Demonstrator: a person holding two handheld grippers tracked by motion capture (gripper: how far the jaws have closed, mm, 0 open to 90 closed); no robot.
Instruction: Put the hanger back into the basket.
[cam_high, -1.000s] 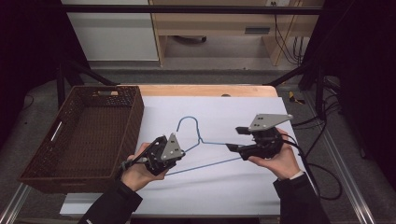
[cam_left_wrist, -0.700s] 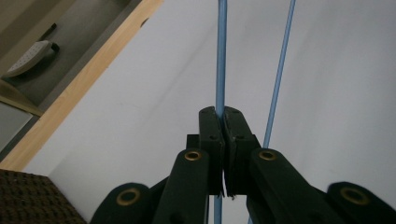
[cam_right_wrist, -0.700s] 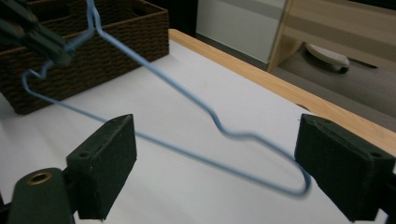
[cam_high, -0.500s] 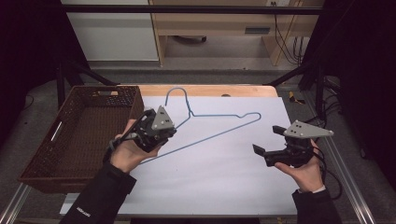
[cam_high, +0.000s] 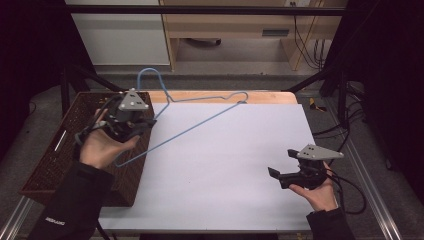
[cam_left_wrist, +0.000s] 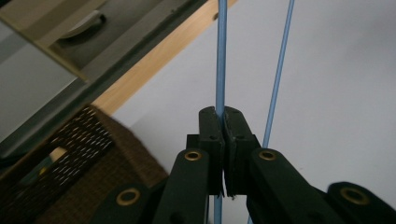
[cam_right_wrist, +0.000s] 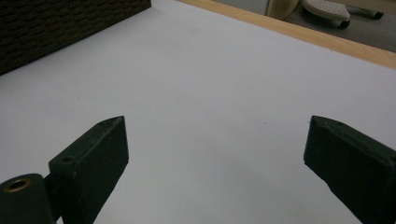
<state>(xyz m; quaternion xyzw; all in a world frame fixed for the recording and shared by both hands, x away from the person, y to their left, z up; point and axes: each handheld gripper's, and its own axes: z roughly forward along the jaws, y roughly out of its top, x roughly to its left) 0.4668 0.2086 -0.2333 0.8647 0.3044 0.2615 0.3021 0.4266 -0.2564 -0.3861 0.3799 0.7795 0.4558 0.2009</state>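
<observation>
We see the left gripper (cam_high: 131, 121) raised over the inner edge of the brown wicker basket (cam_high: 55, 150), its jaws clamped tight on one wire of a blue wire hanger (cam_high: 200, 118). In the left gripper view the two black pads (cam_left_wrist: 211, 126) meet around that wire, and a second run of the hanger passes just beside them on the right. From the high view the hanger hangs lifted and tilted: its hook rises above the gripper toward the far side, and its long wires stretch across the far left part of the white table (cam_high: 225, 165). At the near right of the table we find the right gripper (cam_high: 280, 176), held in a hand just above the surface, well apart from the hanger. Its jaws stand wide apart with nothing between them, only bare white table beyond.
</observation>
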